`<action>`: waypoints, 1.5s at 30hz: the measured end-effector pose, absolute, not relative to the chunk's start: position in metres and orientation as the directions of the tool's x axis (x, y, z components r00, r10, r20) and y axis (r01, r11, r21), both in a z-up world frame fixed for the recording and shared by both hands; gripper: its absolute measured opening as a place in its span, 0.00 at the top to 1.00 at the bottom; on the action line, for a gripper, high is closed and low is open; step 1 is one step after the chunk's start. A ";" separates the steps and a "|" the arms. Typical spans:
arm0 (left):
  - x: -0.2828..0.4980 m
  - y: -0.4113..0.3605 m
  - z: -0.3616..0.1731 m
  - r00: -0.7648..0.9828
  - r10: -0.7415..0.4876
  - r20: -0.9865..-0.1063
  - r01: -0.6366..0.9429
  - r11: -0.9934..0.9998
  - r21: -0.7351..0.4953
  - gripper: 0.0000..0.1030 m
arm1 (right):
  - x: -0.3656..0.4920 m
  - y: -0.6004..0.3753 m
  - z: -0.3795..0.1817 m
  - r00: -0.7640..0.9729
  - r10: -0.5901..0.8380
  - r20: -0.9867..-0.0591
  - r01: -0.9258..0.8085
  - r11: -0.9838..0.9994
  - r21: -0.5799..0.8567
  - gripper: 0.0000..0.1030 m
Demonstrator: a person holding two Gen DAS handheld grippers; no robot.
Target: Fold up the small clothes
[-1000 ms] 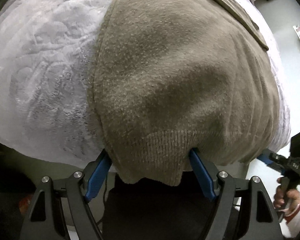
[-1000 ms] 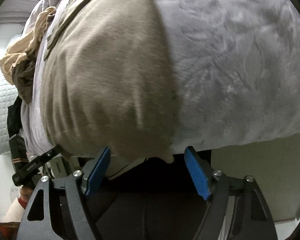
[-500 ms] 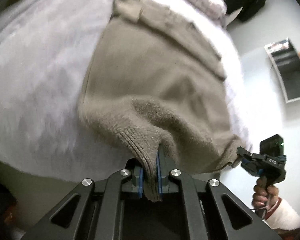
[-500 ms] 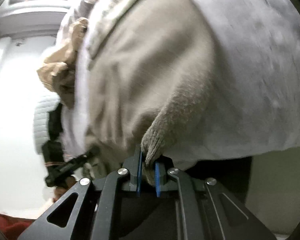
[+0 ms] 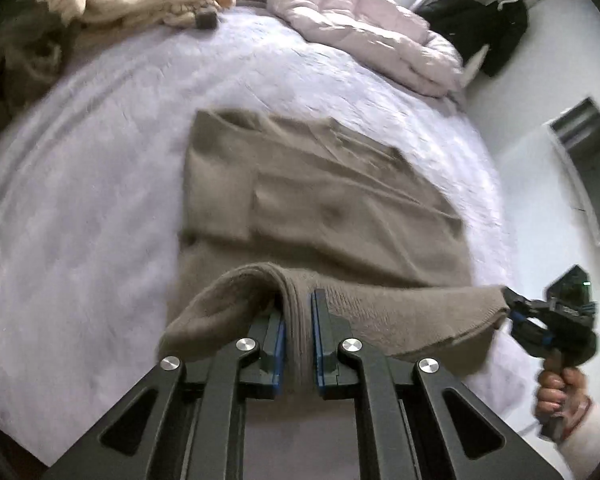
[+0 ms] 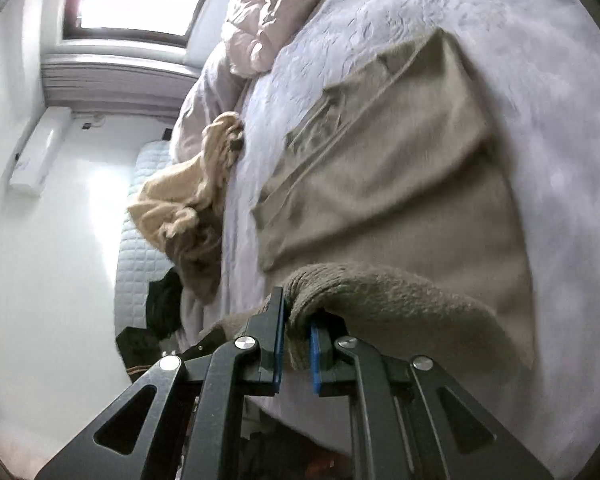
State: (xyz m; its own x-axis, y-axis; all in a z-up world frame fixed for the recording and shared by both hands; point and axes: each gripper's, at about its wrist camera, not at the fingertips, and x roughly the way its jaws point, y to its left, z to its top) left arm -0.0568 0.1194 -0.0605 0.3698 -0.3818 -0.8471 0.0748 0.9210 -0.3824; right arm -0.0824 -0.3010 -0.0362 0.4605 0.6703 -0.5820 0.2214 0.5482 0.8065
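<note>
No container is seen in either view; the only thing bearing anything is the lavender bedspread (image 5: pixel 100 168), on which the taupe knitted garment (image 5: pixel 340 208) is spread.

In the left wrist view, the left gripper (image 5: pixel 298 344) is clamped nearly shut on the ribbed hem of the garment, a thick fold of knit being pinched between its blue pads (image 5: pixel 279 354). The body of the garment lies ahead of and below this gripper, flat on the bedspread, with the hem raised off the bed. To the right of the left gripper, the hem is stretched across to the right gripper (image 5: pixel 514 308), which is gripped by a hand (image 5: pixel 560 392) and is closed on the hem's far corner.

In the right wrist view, the right gripper (image 6: pixel 296 344) is likewise closed to a narrow gap on a bunched roll of ribbed hem. The garment lies ahead of it and to its right. Beyond and to the left, a heap of tan clothes (image 6: pixel 188 216) and a pink quilted duvet (image 6: pixel 272 8) are seen.

A second ago both grippers stood wide open with the hem lying between the pads at the bed's edge; since then both have been closed on the hem and raised, so that much more of the bed is now taken in.
</note>
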 end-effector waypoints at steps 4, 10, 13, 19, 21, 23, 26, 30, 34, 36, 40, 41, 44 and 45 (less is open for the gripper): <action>-0.025 0.117 -0.073 0.364 -0.240 -0.900 0.044 0.970 -0.241 0.86 | -0.040 -0.314 -0.067 0.410 0.655 -0.635 0.309 0.555 0.772 0.89; -0.020 0.132 -0.064 0.376 -0.140 -0.916 -0.016 0.987 -0.157 0.17 | -0.017 -0.330 -0.096 0.317 0.631 -0.708 0.424 0.573 0.701 0.81; -0.022 0.134 -0.072 0.333 -0.072 -0.940 -0.009 0.997 -0.079 0.17 | -0.008 -0.336 -0.085 0.296 0.585 -0.755 0.394 0.645 0.654 0.51; -0.019 0.122 -0.087 0.274 -0.096 -0.957 0.036 0.995 -0.090 0.17 | 0.007 -0.333 -0.046 0.277 0.423 -0.863 0.196 0.854 0.481 0.32; -0.010 0.113 -0.092 0.265 -0.114 -0.958 0.066 0.993 -0.100 0.17 | 0.011 -0.326 -0.044 0.246 0.392 -0.886 0.115 0.896 0.429 0.32; 0.005 0.104 -0.099 0.251 -0.140 -0.958 0.096 0.988 -0.119 0.17 | 0.015 -0.319 -0.047 0.227 0.372 -0.900 0.066 0.916 0.396 0.32; 0.027 0.092 -0.115 0.234 -0.150 -0.961 0.123 0.985 -0.124 0.17 | 0.029 -0.310 -0.059 0.218 0.370 -0.903 0.046 0.920 0.388 0.32; 0.040 0.086 -0.137 0.188 -0.140 -0.972 0.144 0.983 -0.114 0.34 | 0.045 -0.305 -0.086 0.184 0.354 -0.917 0.091 0.923 0.375 0.32; 0.035 0.080 -0.131 0.177 -0.211 -0.961 0.230 0.959 -0.168 0.84 | 0.038 -0.295 -0.094 0.148 0.308 -0.940 0.093 0.942 0.323 0.70; 0.031 0.083 -0.120 0.188 -0.257 -0.948 0.251 0.946 -0.207 0.87 | 0.024 -0.285 -0.086 0.169 0.241 -0.956 0.053 0.966 0.253 0.94; 0.024 0.103 -0.081 0.241 -0.377 -0.894 0.210 0.920 -0.331 0.90 | 0.002 -0.274 -0.049 0.276 0.188 -0.943 0.031 0.978 0.204 0.94; 0.025 0.106 -0.074 0.253 -0.392 -0.885 0.203 0.915 -0.348 0.90 | 0.000 -0.274 -0.039 0.297 0.179 -0.938 0.037 0.979 0.199 0.94; 0.030 0.114 -0.046 0.315 -0.418 -0.852 0.209 0.906 -0.367 0.90 | 0.000 -0.273 -0.007 0.361 0.148 -0.921 0.031 0.985 0.171 0.94; 0.034 0.114 -0.039 0.334 -0.421 -0.843 0.215 0.905 -0.367 0.90 | 0.005 -0.271 0.005 0.383 0.134 -0.914 0.016 0.988 0.151 0.94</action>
State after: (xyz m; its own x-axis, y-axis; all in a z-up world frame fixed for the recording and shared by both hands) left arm 0.0344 0.1139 -0.0386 0.3341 -0.4214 -0.8431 0.2152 0.9050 -0.3671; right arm 0.0049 -0.2707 0.0048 0.3829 0.1338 -0.9140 0.0159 0.9884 0.1513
